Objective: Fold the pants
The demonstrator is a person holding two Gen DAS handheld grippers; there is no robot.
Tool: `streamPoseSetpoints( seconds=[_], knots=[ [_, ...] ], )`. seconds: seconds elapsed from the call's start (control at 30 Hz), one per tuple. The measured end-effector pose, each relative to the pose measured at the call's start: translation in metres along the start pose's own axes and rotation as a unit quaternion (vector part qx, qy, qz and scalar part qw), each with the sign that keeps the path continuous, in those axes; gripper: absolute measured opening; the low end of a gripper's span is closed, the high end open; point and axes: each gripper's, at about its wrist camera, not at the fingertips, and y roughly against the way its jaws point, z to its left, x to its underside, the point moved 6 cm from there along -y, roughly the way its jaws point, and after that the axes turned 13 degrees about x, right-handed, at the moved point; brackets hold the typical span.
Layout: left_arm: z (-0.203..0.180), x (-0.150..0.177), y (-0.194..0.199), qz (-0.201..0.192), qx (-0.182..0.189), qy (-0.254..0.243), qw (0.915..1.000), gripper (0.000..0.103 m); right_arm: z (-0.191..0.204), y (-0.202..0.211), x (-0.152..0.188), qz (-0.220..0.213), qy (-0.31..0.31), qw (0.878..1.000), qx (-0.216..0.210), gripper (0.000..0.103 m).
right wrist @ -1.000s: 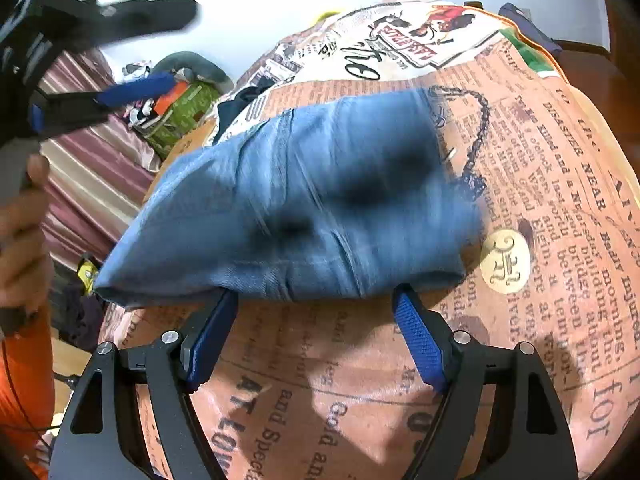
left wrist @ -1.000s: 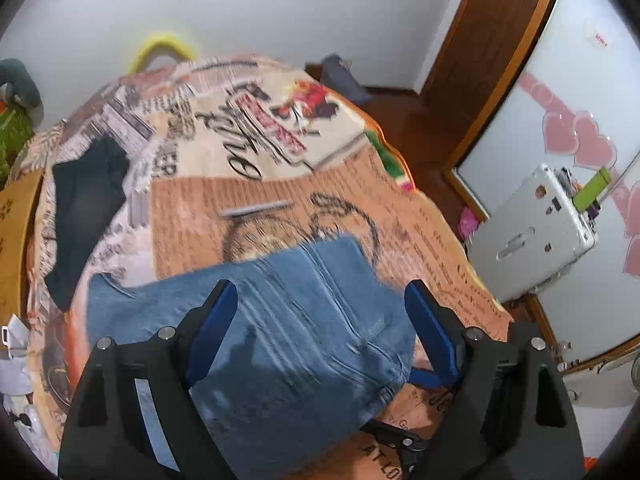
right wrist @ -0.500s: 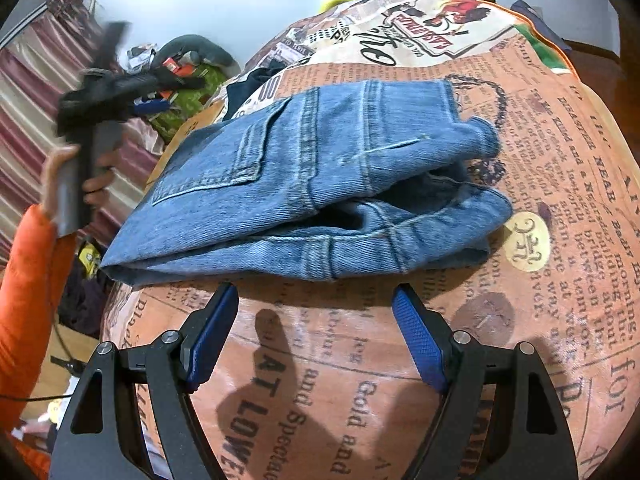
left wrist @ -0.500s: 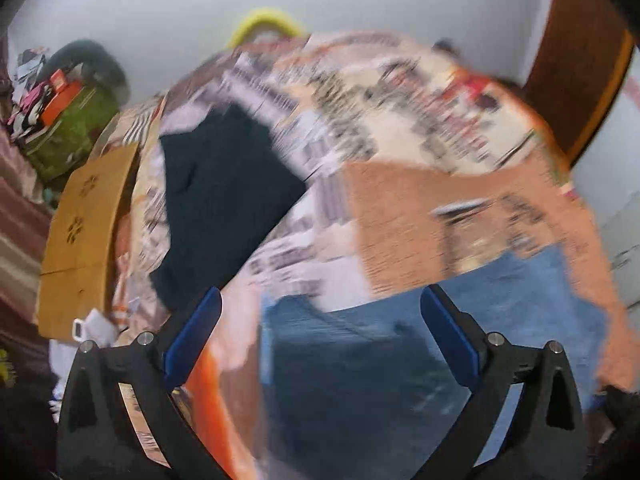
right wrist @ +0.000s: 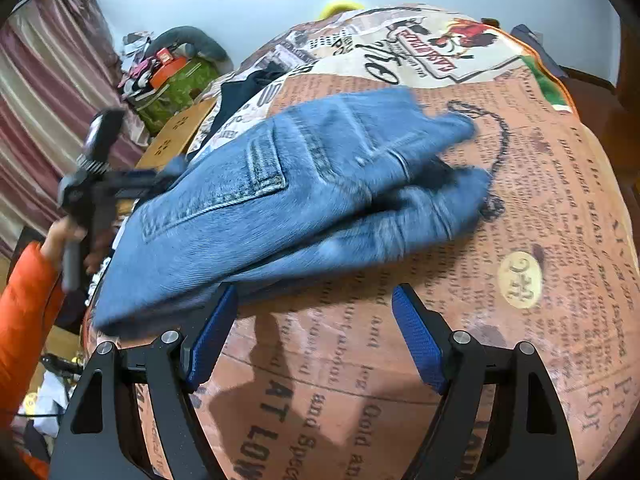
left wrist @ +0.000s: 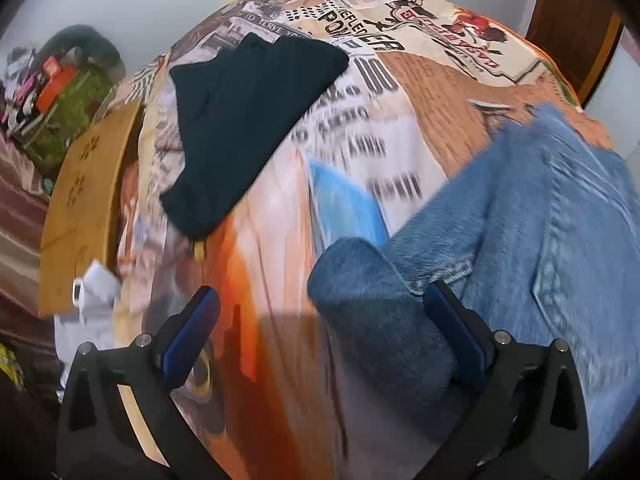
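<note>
With its jaws having just been opening and nothing pinched, the left gripper point(left wrist: 320, 334) straddles the folded jeans' point(left wrist: 520, 240) near corner on the bed point(left wrist: 432, 92), likely for another fold, while the right gripper's point(right wrist: 312, 332) fingers wait apart, empty, just short of the denim's edge.

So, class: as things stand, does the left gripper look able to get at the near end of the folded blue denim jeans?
Probably yes. The left gripper has just been opening, nothing lies between its jaws, and the folded blue denim jeans lie uncovered on the printed bedspread just ahead.
</note>
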Motion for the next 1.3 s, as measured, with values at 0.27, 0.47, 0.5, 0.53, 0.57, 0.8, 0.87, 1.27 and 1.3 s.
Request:
streamPoseSetpoints(
  seconds=[0.27, 0.47, 0.5, 0.53, 0.57, 0.8, 0.87, 1.27, 1.3],
  knots=[
    [-0.031, 0.053, 0.042, -0.003, 0.08, 0.043, 0.9959, 0.103, -0.014, 0.022, -0.003, -0.032, -0.008, 0.999, 0.016, 0.077],
    [-0.083, 0.069, 0.053, -0.019, 0.109, 0.02, 0.9937, 0.103, -0.017, 0.027, -0.005, -0.043, -0.009, 0.999, 0.017, 0.077],
    [-0.091, 0.067, 0.056, -0.024, 0.1, 0.011, 0.9946, 0.101, -0.016, 0.025, -0.005, -0.042, -0.007, 0.999, 0.015, 0.077],
    [-0.096, 0.065, 0.06, -0.028, 0.094, 0.002, 0.9952, 0.099, -0.016, 0.024, -0.006, -0.041, -0.007, 0.999, 0.013, 0.077],
    [-0.099, 0.06, 0.063, -0.033, 0.088, -0.004, 0.9956, 0.099, -0.015, 0.023, -0.007, -0.041, -0.007, 0.999, 0.011, 0.077],
    [-0.096, -0.004, 0.094, -0.102, 0.055, -0.006, 0.9932, 0.099, -0.019, 0.018, -0.029, -0.061, 0.009, 0.998, 0.022, 0.077],
    [-0.1, -0.028, 0.094, -0.113, 0.063, -0.016, 0.9915, 0.099, -0.02, 0.014, -0.043, -0.072, 0.016, 0.997, 0.026, 0.077],
    [-0.124, -0.105, -0.014, -0.005, 0.135, -0.037, 0.9902, 0.044, -0.038, -0.065, -0.115, -0.03, 0.01, 0.999, 0.028, 0.028],
    [-0.123, -0.104, -0.021, 0.002, 0.134, -0.039, 0.9902, 0.039, -0.037, -0.073, -0.117, -0.021, 0.012, 0.999, 0.025, 0.025]
  ],
)
